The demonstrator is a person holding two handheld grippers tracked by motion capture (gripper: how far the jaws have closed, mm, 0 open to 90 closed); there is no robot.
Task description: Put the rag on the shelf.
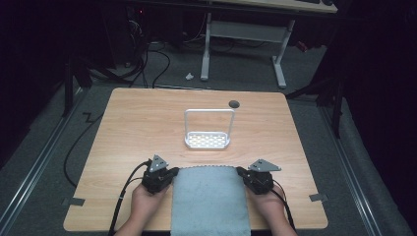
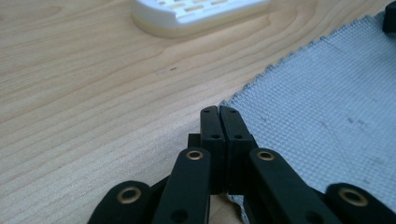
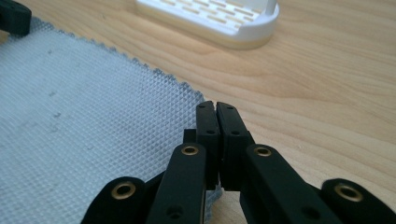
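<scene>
While flat on table (image 1: 147, 123), grey cloth (image 1: 209, 196), both grippers' jaws pinching far corners.

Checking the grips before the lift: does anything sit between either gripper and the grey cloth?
Nothing visible does. The left gripper is shut on the grey cloth at its far left corner, and the right gripper is shut on its far right corner. The white rack stands apart, farther back.

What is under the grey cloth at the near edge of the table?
The grey cloth lies flat on the wooden table, its near end hanging over the table's edge. No bulge shows beneath it. The left gripper and right gripper pinch its far corners.
</scene>
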